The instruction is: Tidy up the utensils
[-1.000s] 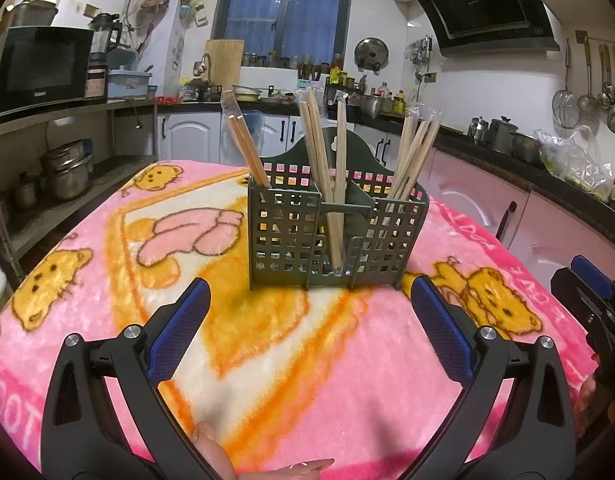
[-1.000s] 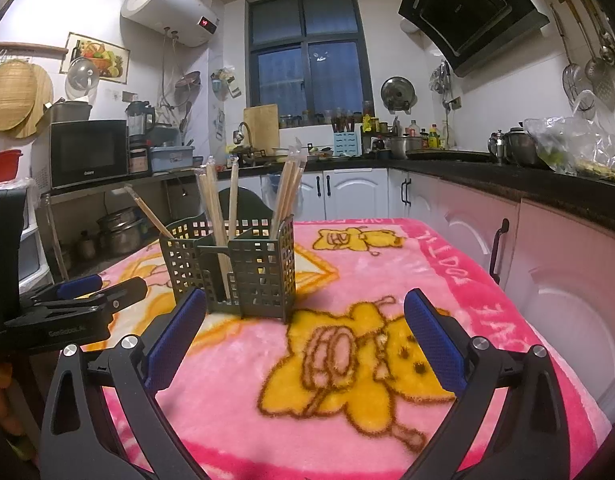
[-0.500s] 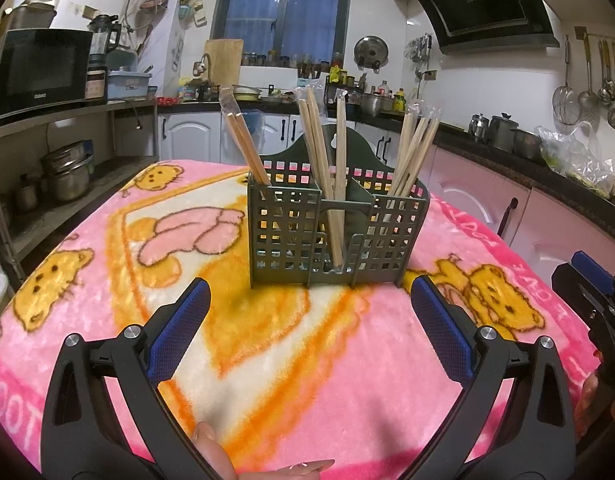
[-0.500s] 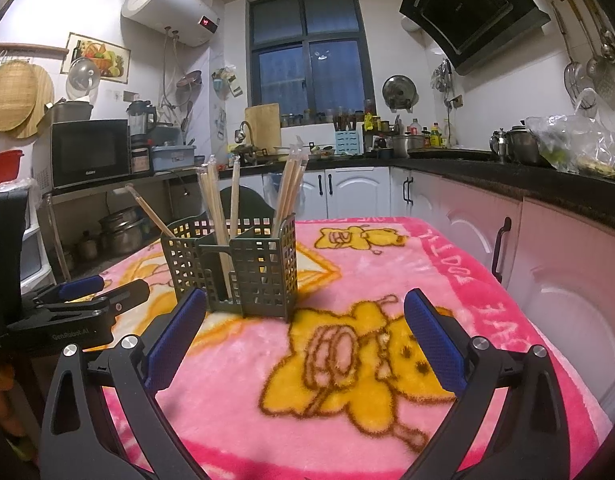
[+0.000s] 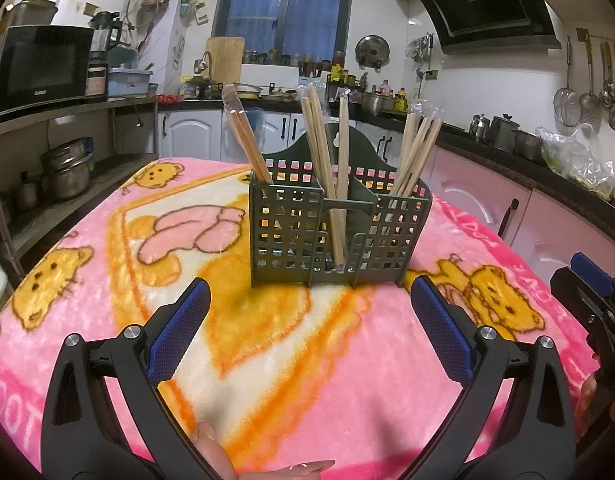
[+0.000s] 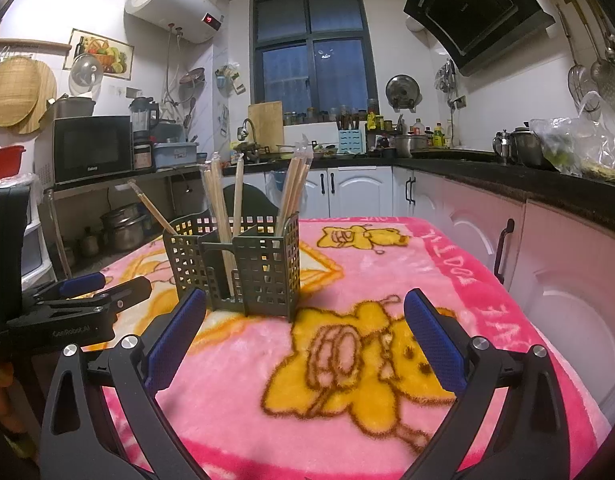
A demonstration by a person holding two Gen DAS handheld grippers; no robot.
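We cannot count the chopsticks (image 5: 330, 184) through the caddy (image 5: 339, 236) grid, the right gripper (image 5: 591, 300) is cut off at frame edge, bench (image 6: 447, 272) corners unseen.

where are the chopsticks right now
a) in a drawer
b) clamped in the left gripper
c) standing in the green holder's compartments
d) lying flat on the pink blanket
c: the chopsticks stand upright or leaning in the compartments of the green holder, while the left gripper and right gripper are both open and hold nothing.
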